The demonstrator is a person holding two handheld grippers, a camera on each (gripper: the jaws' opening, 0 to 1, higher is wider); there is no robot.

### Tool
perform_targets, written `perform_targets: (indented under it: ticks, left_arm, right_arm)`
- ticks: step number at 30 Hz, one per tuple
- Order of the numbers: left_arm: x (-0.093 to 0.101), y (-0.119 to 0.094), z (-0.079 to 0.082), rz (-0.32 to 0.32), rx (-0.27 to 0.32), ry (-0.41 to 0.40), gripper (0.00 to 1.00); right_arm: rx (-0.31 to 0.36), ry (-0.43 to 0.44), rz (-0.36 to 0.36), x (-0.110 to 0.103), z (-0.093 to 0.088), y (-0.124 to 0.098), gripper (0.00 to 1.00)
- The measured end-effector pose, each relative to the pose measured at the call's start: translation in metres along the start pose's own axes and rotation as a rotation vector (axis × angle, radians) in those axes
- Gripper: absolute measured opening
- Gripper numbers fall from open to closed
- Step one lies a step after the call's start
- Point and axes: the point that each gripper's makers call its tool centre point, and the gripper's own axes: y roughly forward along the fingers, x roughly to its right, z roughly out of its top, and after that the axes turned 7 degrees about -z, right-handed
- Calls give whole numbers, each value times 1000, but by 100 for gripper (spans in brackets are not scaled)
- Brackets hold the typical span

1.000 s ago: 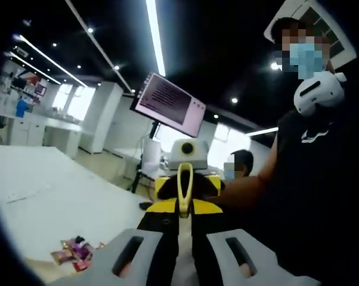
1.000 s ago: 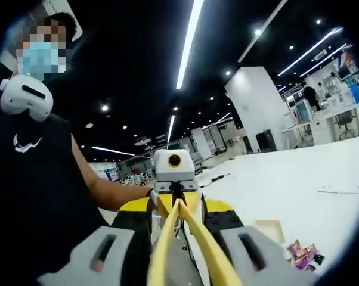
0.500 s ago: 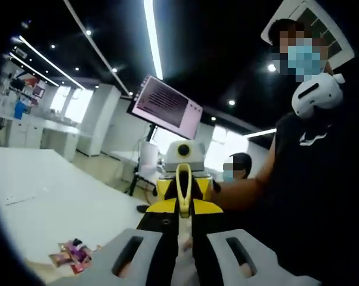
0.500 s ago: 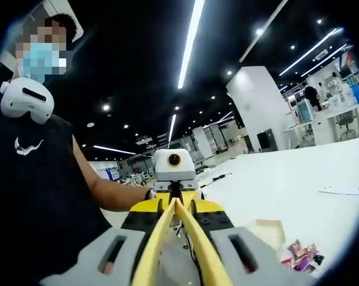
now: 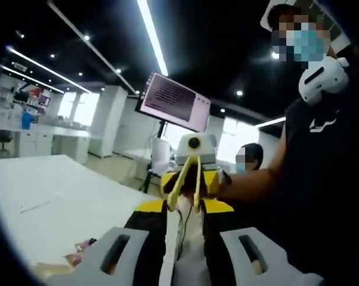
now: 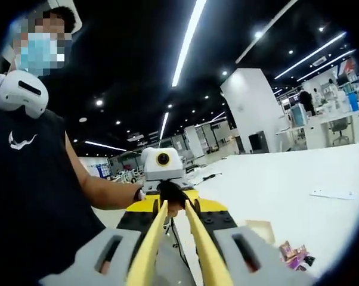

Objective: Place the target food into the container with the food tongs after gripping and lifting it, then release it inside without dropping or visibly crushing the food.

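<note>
White table [image 6: 299, 196] runs off under a dark ceiling with long strip lights, a monitor [image 5: 173, 101] stands on a pole behind, and a person in a black sleeveless top holds both tools up at chest level, facing each other. The food [image 6: 294, 256] lies on the table in the right gripper view — a small cluster of pink and purple wrapped pieces, just beside a pale flat container [image 6: 258, 229]; in the left gripper view the same cluster [image 5: 79, 250] shows low at the table's near edge. By their look the pieces are light, crinkly-wrapped and a little slippery, probably soft enough to dent, so a gentle pinch across the middle of one piece seems the safer hold, not at a loose wrapper end. Yellow tongs [image 6: 173, 250] rise between the right gripper's [image 6: 175, 257] grey jaws, which press on the two arms from outside; the arms stand slightly apart and nothing lies between them. The tongs' hinge end meets the left gripper [image 6: 161, 173] across the gap. In the left gripper view the tongs [image 5: 184, 179] hang spread below the right gripper [image 5: 194, 149]; the left gripper's [image 5: 182, 262] own jaws stand apart — whether they hold the whitish thing between them I cannot tell. No food is lifted yet.
</note>
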Motion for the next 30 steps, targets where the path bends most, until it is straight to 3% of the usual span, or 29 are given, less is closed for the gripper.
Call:
perform_targets:
  ticks: [3,5,7,10,14,18,24,28,30]
  left_arm:
    - [-12,-9,-1,77,-4,13,43]
    - [-19,-16,-2,124,-14,32,54]
    - [-22,-22,-3,149,-12,28,59]
    - [-31,-32,-11,216,-64,71,69]
    - [-42,-47,-16,303,-84,100,85]
    - [-60,-70,-28,431,-130,131,91]
    - [-64,-96,-59,510,-173,129,100]
    - [-68,-117,-80,568,-207,132,100]
    - [-69,-122,-86,579,-215,129,100]
  right_arm:
    - [-4,-7,-13,3,1,-3,25]
    - [-44,16,-22,5,-3,-4,25]
    - [-31,-40,-57,11,-1,-4,26]
    - [-49,-35,-59,10,-3,-4,26]
    - [-59,-77,-80,13,-3,-3,26]
    - [-60,-107,-113,21,-1,-4,26]
    - [-106,-171,-172,36,-5,-10,26]
    - [-139,-222,-262,58,-11,-17,27]
    - [-144,-217,-267,60,-14,-20,26]
